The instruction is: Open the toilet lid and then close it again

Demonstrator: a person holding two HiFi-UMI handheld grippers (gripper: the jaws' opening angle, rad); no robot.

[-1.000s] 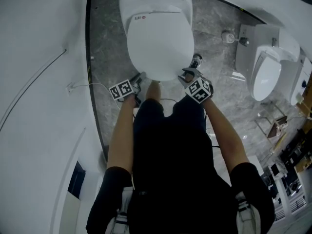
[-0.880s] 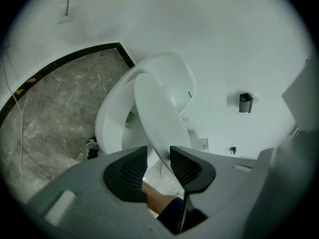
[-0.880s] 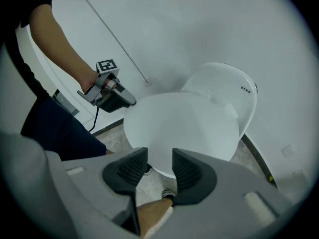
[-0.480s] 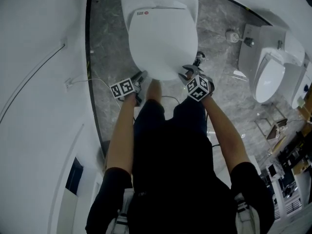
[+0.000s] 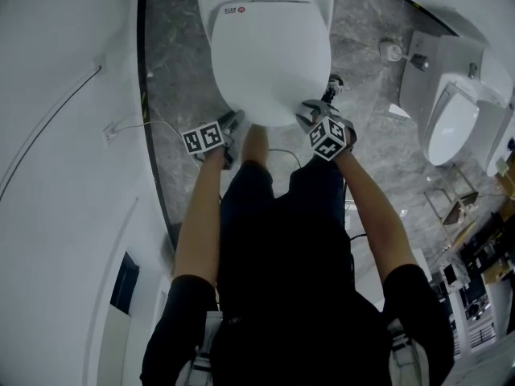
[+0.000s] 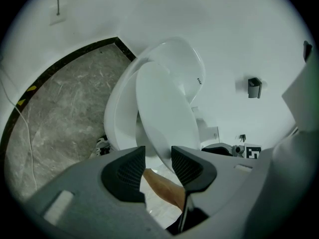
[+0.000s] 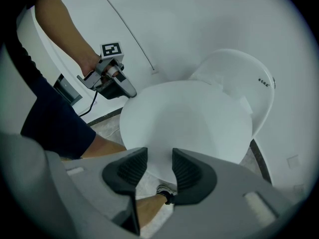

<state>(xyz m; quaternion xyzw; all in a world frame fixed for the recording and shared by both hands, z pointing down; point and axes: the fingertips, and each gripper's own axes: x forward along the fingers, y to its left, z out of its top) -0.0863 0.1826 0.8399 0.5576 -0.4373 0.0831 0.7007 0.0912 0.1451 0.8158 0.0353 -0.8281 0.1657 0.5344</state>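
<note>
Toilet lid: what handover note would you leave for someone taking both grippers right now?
Left gripper: open, jaws have just been opening, front edge of the toilet lid in the gap, not pinched.
Right gripper: open, at the lid's front edge too.
Lid: low but tilted, a gap left above the bowl.
Done: cannot tell whether it was already opened.
Left: seat it fully if this is the closing, else lift it.
</note>
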